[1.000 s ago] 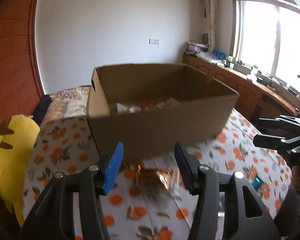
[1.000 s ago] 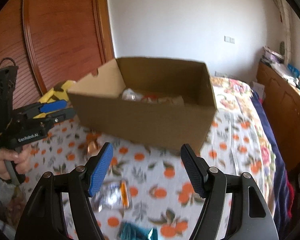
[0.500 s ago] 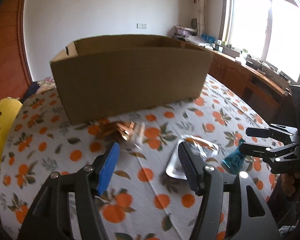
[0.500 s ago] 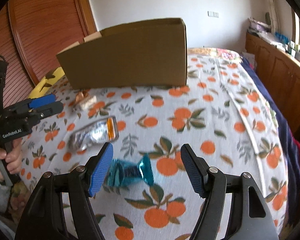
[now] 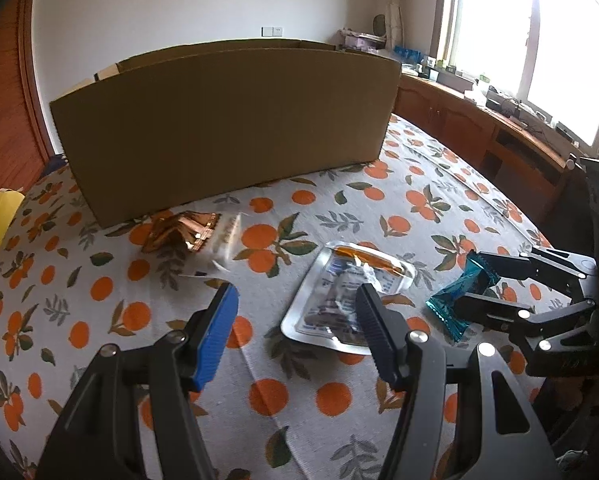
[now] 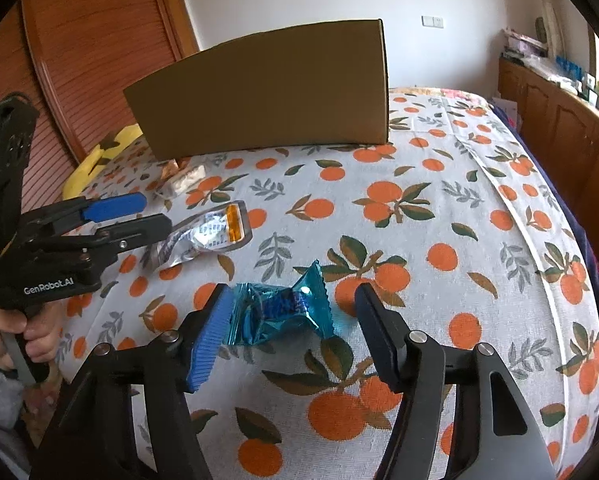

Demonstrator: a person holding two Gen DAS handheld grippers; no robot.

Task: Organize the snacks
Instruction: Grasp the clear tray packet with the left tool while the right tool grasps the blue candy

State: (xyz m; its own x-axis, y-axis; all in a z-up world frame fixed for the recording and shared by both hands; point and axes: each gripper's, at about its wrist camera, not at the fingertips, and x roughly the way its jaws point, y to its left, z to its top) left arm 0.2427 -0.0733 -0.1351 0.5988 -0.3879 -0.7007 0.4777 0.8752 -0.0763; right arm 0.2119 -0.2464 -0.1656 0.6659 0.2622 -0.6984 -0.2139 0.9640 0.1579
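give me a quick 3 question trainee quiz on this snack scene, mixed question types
1. True or false: the teal snack packet lies between the open fingers of the right hand-held gripper.
2. Which lies closest to the cardboard box? A) teal snack packet B) silver pouch C) copper-coloured wrapper
3. Fill in: the left hand-held gripper grips ____.

Key: 1 true; 2 C; 3 nothing
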